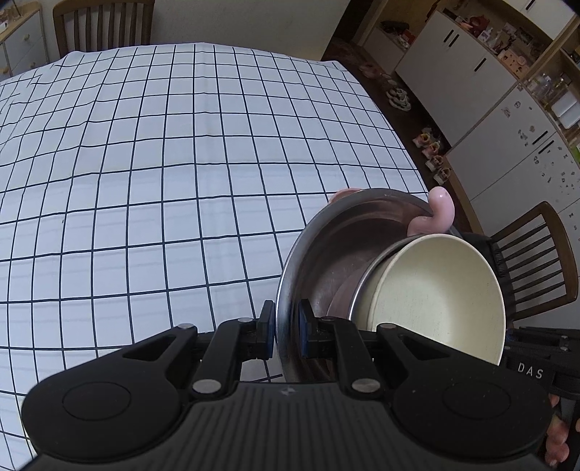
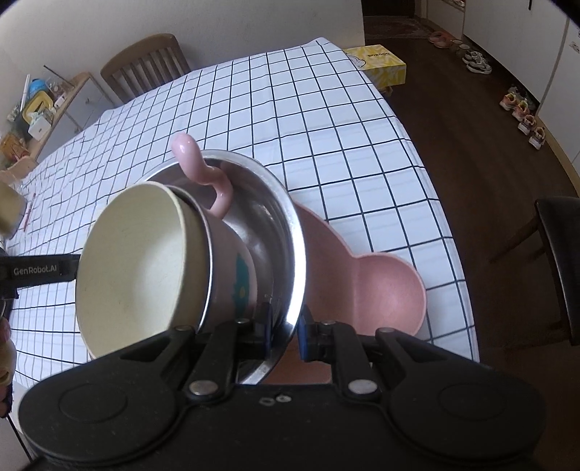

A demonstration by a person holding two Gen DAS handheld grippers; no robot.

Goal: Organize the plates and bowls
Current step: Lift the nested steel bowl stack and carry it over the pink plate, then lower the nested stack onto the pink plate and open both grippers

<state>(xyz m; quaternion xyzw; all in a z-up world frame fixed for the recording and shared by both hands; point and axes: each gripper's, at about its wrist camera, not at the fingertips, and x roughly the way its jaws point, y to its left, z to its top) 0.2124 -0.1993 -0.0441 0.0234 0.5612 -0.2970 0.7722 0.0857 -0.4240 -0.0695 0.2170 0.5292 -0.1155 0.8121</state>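
A steel bowl (image 1: 322, 253) hangs tilted over the checked tablecloth (image 1: 163, 163). My left gripper (image 1: 284, 324) is shut on its near rim. Inside the bowl sits a pink cup with a curled handle (image 1: 440, 212), and in the cup nests a cream bowl (image 1: 438, 293). From the other side my right gripper (image 2: 286, 328) is shut on the steel bowl (image 2: 286, 232) at the opposite rim. The cream bowl (image 2: 137, 268) and the pink cup (image 2: 228, 253) face left in this view. A pink shaped plate (image 2: 384, 290) lies under the steel bowl; whether it rests on the cloth I cannot tell.
The table's right edge (image 2: 453, 217) drops to a dark wood floor with shoes (image 2: 523, 116). A yellow box (image 2: 377, 63) sits at the far corner. Wooden chairs stand at the far end (image 1: 103, 25) and to the right (image 1: 536, 261). White cabinets (image 1: 471, 83) line the wall.
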